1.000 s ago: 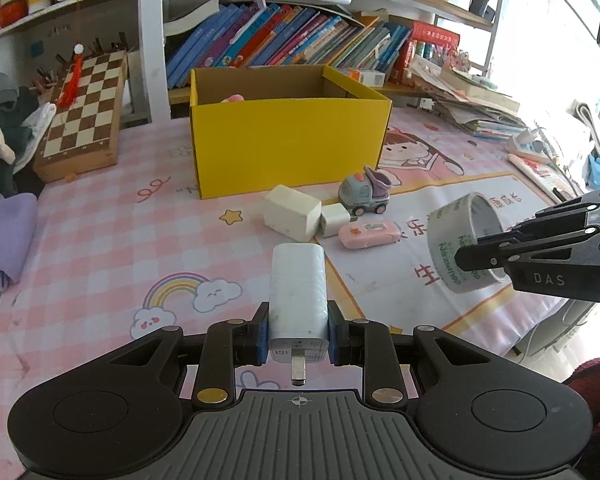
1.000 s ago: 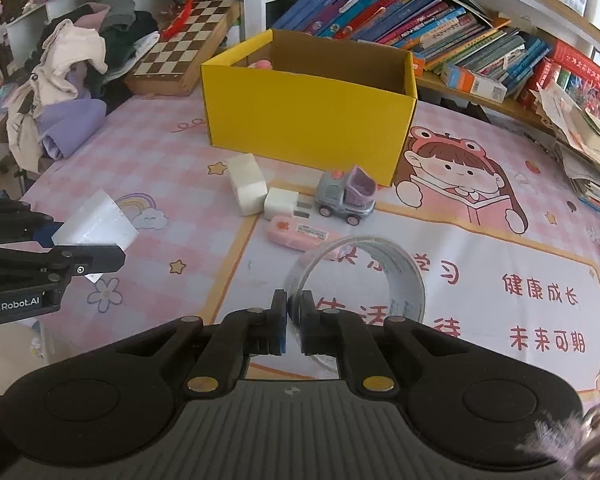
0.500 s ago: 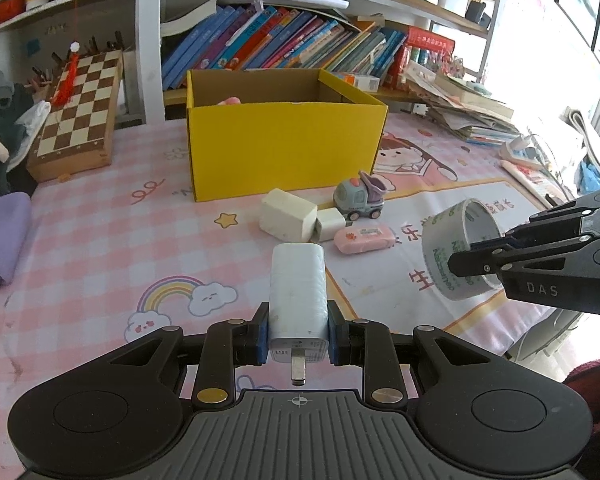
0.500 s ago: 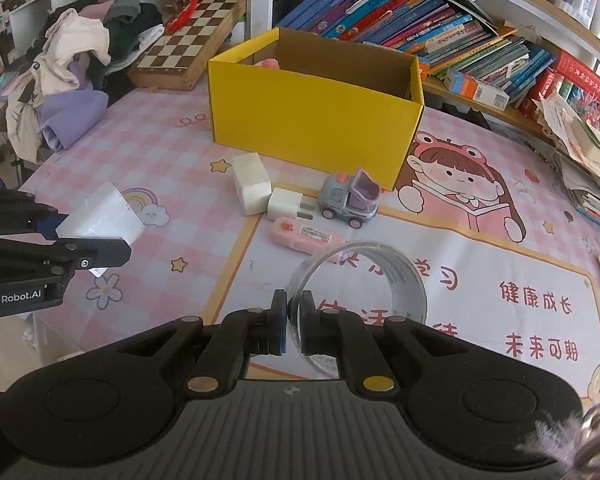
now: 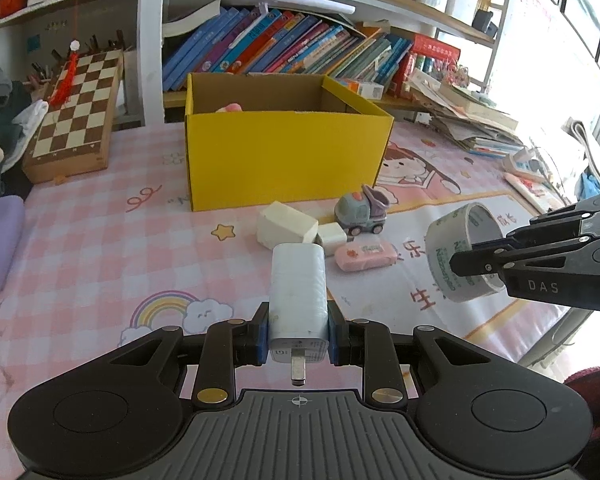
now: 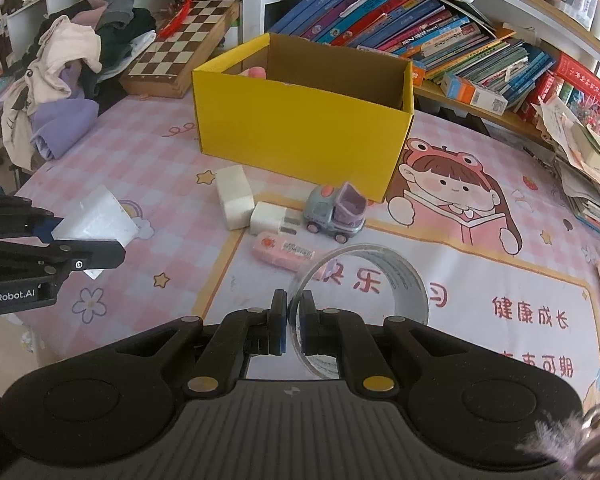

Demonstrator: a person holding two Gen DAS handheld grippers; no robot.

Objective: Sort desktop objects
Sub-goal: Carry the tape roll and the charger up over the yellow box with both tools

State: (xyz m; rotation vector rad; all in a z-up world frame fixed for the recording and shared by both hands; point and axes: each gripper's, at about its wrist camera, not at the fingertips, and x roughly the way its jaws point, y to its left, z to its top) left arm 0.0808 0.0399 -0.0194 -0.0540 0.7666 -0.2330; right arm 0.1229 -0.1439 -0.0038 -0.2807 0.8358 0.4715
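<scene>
- Carrying step: a white charger (image 5: pixel 298 288) is clamped in the left tongs (image 5: pixel 298 338), a tape roll (image 6: pixel 364 304) by its wall in the right tongs (image 6: pixel 294 330), both above the tabletop (image 5: pixel 100 248).
- Next move, as judged: both must be brought over the yellow box (image 5: pixel 288 160) and released.

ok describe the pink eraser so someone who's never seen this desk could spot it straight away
Find the open yellow box on the pink checked mat. In front of it lies a small cluster: two white chargers and a grey toy truck. The eraser is the nearest piece, flat and the only pink one, with a printed label.
</scene>
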